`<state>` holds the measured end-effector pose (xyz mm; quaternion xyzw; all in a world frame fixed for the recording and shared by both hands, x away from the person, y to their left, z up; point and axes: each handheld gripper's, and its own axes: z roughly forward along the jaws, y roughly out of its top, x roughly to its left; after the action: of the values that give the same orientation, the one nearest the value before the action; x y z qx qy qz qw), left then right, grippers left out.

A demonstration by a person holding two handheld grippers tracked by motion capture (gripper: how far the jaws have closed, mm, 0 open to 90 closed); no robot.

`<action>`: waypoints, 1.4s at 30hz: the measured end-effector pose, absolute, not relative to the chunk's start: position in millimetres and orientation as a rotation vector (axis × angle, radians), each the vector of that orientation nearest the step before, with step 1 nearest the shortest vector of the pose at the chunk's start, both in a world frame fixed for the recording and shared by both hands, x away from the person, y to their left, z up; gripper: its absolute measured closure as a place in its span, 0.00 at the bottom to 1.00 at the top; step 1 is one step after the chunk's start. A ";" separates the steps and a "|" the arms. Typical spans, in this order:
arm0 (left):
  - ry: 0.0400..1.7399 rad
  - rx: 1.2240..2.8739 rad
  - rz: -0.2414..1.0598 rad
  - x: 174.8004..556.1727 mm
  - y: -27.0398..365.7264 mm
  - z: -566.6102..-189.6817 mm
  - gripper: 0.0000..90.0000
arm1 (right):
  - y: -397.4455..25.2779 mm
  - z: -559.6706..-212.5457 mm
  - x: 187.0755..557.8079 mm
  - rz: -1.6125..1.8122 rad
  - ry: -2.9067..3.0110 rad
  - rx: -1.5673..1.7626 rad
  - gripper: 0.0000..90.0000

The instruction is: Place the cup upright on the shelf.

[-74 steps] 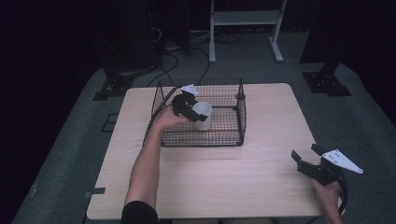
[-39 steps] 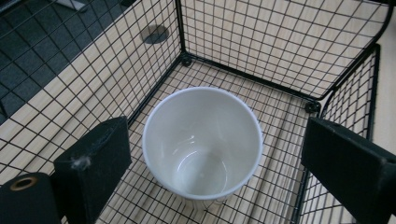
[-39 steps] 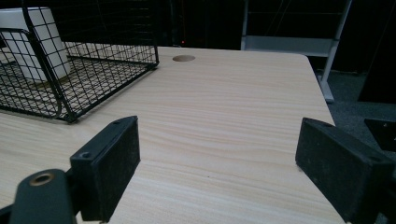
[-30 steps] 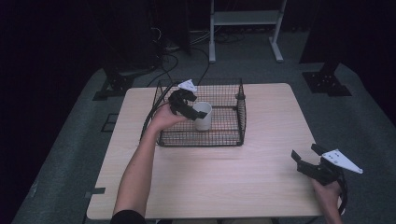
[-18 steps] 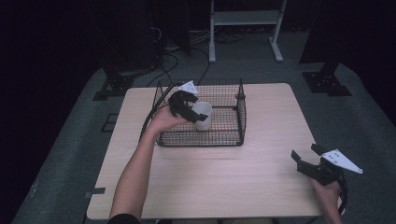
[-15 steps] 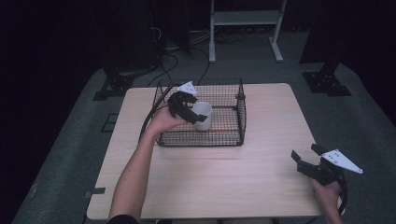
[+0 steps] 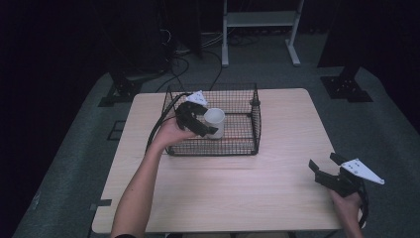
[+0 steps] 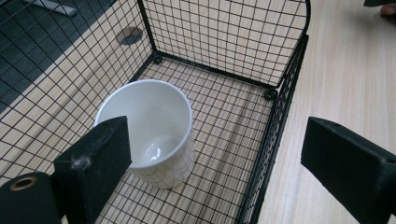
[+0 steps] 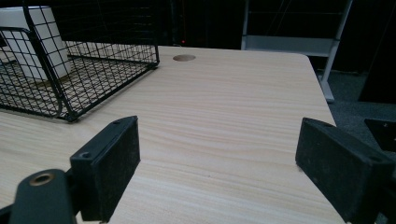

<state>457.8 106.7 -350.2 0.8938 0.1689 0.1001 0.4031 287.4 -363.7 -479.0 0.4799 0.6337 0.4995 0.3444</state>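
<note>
White cup [image 8: 149,130], plain glossy ceramic by the look of it, no logo or lettering anywhere that I can read. It's standing upright on the floor of the black wire basket [image 7: 247,144], over toward the basket's left half as seen in the high view, and it's empty inside apart from a bit of glare on the bottom. Nothing else is in the basket with it.

Left gripper [image 7: 200,121] is reaching in over the basket's left wall, and its jaws are spread wide. In the left gripper view one jaw sits just in front of the cup's near side and the other hangs out over the basket's opposite wall and the wooden table [image 7: 277,183], so the cup isn't being pinched. The person's left forearm comes up from the bottom edge at a slant, with the hand right at the basket's rim.

Right gripper [image 7: 329,171] is well apart from all that, down at the table's near right corner, jaws also wide apart with bare tabletop between them, aimed roughly toward the basket.
</note>
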 end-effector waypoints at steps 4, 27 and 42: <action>0.417 2.255 0.254 450.7 108.4 -349.6 0.09 | -363.5 -479.1 287.5 1.297 1.647 1.247 0.14; 0.363 2.233 0.266 406.9 122.4 -351.4 0.09 | -363.0 -479.2 287.7 1.292 1.648 1.251 0.14; 0.330 2.227 0.290 379.6 128.7 -357.3 0.09 | -362.8 -479.2 287.4 1.286 1.652 1.251 0.14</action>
<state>379.6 128.7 -357.3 0.8893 0.1320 0.1159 0.4223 287.4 -362.8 -479.2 0.4815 0.6358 0.4953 0.3443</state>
